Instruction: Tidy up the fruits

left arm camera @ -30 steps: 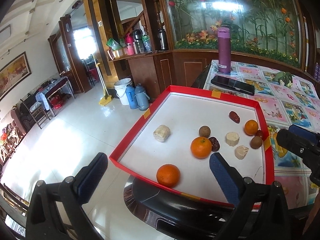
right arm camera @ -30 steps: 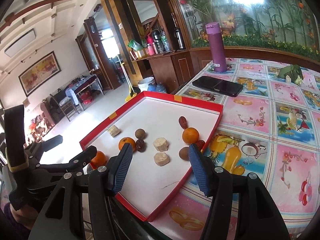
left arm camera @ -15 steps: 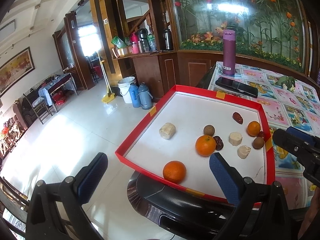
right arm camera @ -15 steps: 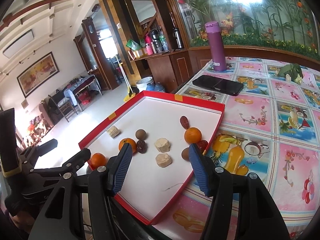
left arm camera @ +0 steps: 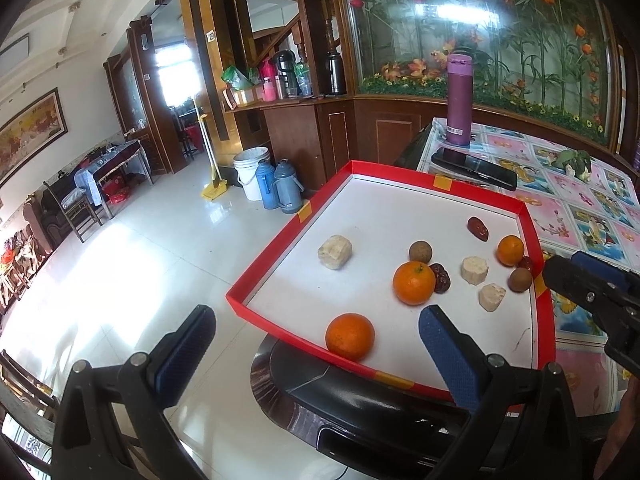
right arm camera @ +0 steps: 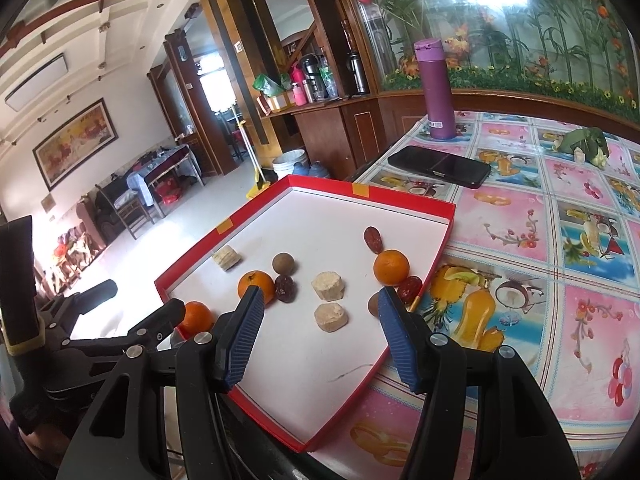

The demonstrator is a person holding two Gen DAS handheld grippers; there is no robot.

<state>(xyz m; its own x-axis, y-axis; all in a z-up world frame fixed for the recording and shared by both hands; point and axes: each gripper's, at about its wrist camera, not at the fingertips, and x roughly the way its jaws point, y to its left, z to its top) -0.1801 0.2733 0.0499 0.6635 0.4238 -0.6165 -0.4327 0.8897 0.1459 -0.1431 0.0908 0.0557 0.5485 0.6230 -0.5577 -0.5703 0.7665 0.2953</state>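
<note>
Fruit is lying scattered in the left wrist view: three oranges, the nearest (left arm camera: 350, 336) sitting by the front rim of the red tray (left arm camera: 264, 258), are mixing with brown longans, dark dates and pale chunks across the white floor, so sorting is looking barely begun. The left tool (left arm camera: 316, 350) is hanging wide open above the tray's near corner, holding and touching nothing.

Seen from the right wrist view, the same loose spread is showing, with nothing grouped by kind and the tray jutting off the tabletop (right arm camera: 560, 264). The right tool (right arm camera: 320, 328) is hovering about half open over the near pale chunk (right arm camera: 331, 317), gripping nothing, its pads standing clear of every piece.
</note>
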